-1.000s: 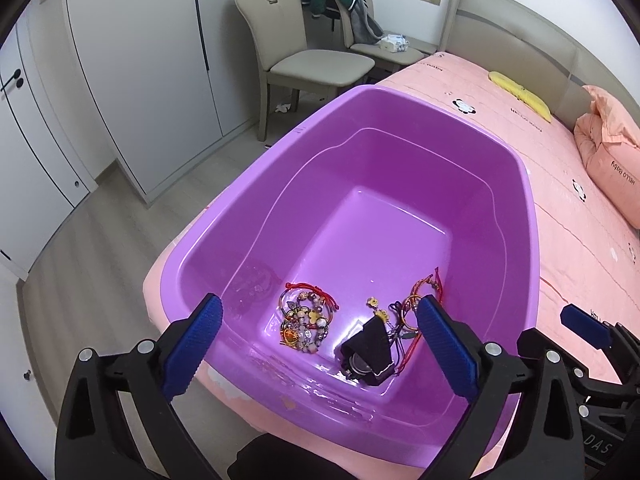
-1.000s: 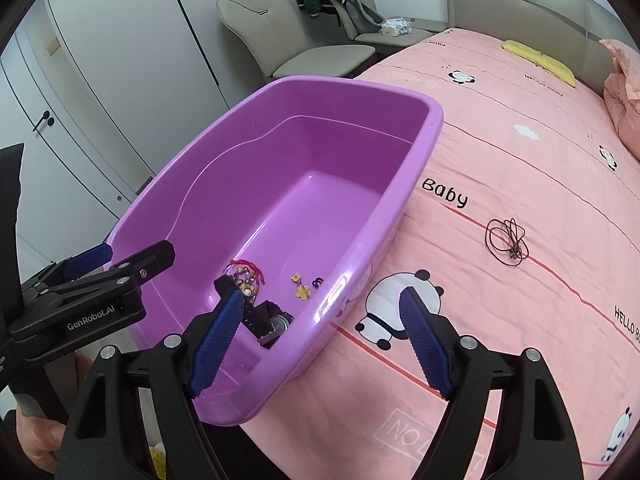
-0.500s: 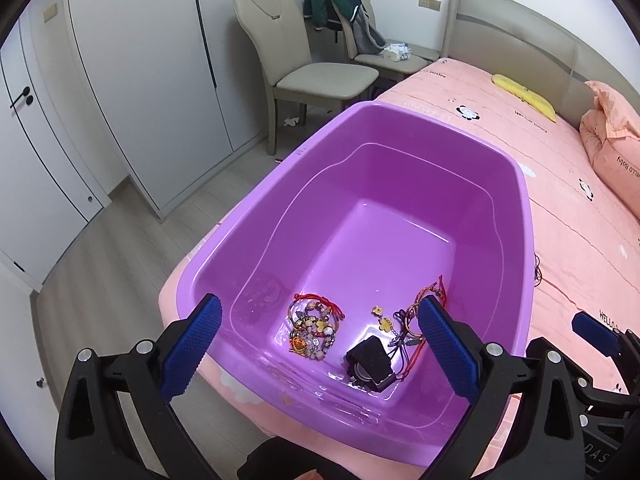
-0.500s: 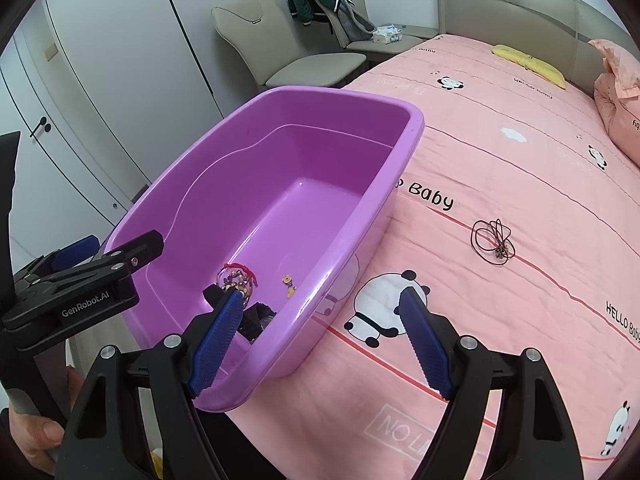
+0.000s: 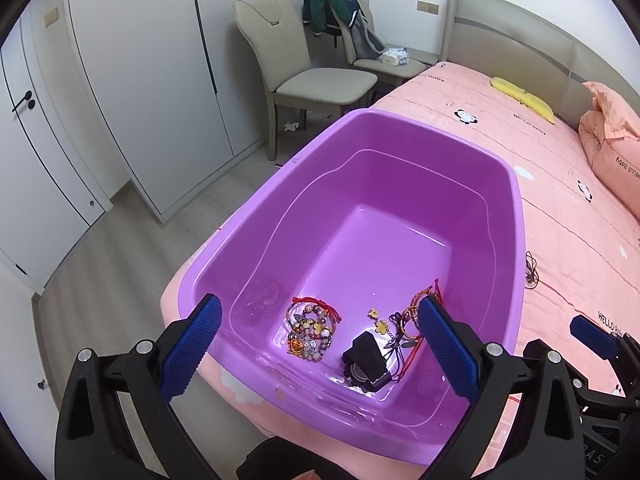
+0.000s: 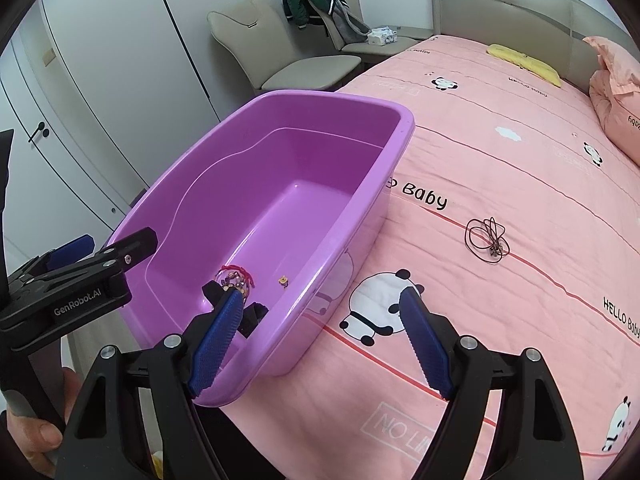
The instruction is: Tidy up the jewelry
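Observation:
A purple plastic tub (image 5: 516, 240) (image 6: 384, 184) sits on the near left corner of a pink bed. In its near end lie a beaded bracelet with red cord (image 5: 310, 326) (image 6: 236, 280), small gold flower earrings (image 5: 378, 320), a tangle of red and gold bangles (image 5: 416, 316) and a black watch (image 5: 366, 366). A dark cord necklace (image 6: 488, 236) (image 5: 530, 270) lies on the bedspread to the right of the tub. My left gripper (image 5: 318, 318) hovers open above the tub's near end, holding nothing. My right gripper (image 6: 322, 310) is open over the tub's right wall, holding nothing.
The pink bedspread (image 6: 520, 160) has panda prints and "Baby" lettering. A yellow item (image 5: 524, 98) and a pink pillow (image 5: 612, 148) lie near the headboard. Beige chairs (image 5: 304, 68), one draped with a jacket, stand by white wardrobe doors (image 5: 120, 92). A hand (image 6: 32, 436) holds the left gripper.
Both grippers have pulled back from the tub, so it looks smaller and farther in both views. Jaws stay open; the jewelry has not moved.

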Motion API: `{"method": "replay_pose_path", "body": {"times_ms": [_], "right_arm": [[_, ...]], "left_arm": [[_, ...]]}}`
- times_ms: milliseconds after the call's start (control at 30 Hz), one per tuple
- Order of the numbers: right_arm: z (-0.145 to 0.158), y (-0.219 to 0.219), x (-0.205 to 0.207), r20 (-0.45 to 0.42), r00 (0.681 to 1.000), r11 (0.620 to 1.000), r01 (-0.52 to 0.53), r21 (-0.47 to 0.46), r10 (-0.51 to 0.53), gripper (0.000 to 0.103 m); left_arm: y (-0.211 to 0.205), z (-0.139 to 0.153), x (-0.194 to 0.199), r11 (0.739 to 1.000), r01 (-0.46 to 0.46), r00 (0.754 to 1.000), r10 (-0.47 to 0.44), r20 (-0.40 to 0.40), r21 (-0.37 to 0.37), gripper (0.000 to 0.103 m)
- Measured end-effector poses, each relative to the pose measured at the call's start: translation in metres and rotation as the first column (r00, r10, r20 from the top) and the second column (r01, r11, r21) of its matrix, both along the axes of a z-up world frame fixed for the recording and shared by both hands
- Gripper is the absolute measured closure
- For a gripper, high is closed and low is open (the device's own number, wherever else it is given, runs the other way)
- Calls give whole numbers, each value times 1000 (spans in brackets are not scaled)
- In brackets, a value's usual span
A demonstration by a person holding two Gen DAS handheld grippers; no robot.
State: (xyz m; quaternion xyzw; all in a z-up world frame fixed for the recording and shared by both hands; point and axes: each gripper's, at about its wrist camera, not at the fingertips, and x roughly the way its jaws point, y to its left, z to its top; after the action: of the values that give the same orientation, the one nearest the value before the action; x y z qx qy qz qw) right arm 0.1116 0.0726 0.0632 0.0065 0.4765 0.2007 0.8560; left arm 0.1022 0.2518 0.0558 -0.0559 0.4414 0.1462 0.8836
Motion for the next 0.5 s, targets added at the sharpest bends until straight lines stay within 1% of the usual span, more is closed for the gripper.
{"method": "replay_pose_path", "body": {"times_ms": [500], "right_arm": [[2, 1, -1, 5, 1000, 1000, -1, -1, 1, 26]], "left_arm": [[1, 0, -1, 1000, -8, 1000, 8, 0, -3, 6]]}}
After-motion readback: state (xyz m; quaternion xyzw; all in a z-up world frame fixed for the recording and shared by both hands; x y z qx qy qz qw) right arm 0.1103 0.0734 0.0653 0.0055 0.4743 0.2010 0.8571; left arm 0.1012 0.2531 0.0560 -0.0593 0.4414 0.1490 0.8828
